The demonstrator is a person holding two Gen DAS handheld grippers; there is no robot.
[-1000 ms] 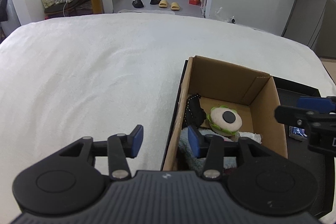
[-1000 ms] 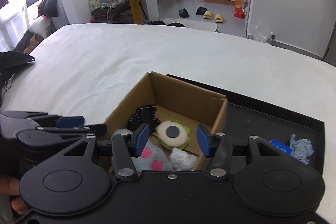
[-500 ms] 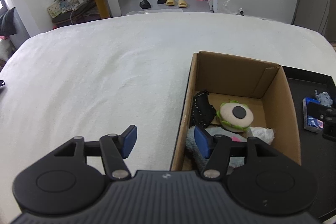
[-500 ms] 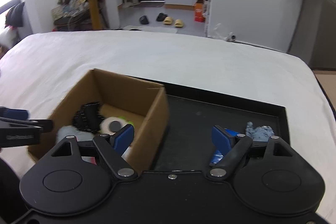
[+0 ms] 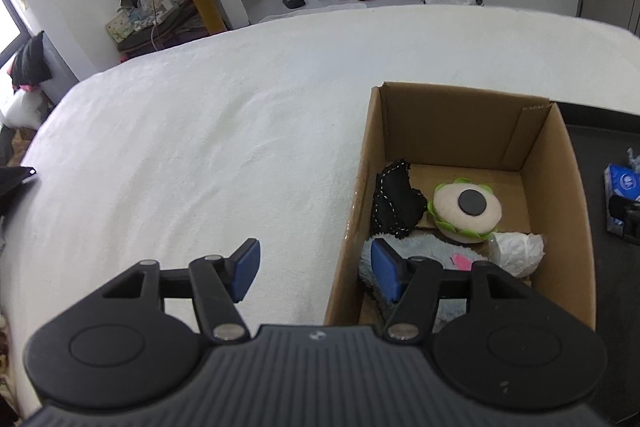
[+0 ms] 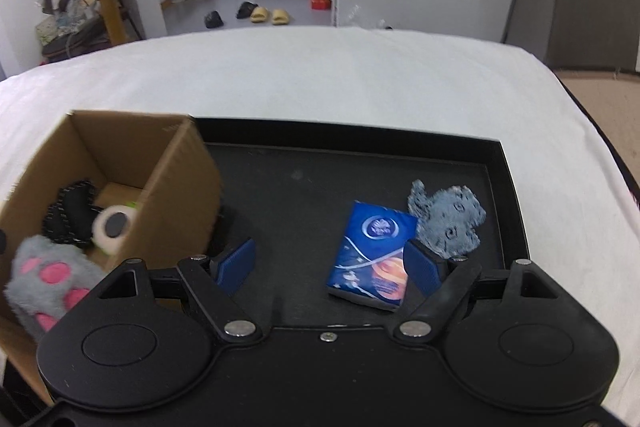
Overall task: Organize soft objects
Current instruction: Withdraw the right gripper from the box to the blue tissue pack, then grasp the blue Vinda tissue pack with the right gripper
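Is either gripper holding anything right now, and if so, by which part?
Nothing is held. The left gripper stands open astride the cardboard box wall; the right gripper is open above the blue tissue pack, not touching it.

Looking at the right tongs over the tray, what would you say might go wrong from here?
1. The open right tongs hover above the blue pack, which overlaps the grey cloth; closing may catch both, or only an edge.
2. The pack looks slick and flat on the tray, so it may slide away.
3. The box is fairly full; another item may perch on the plush paw.
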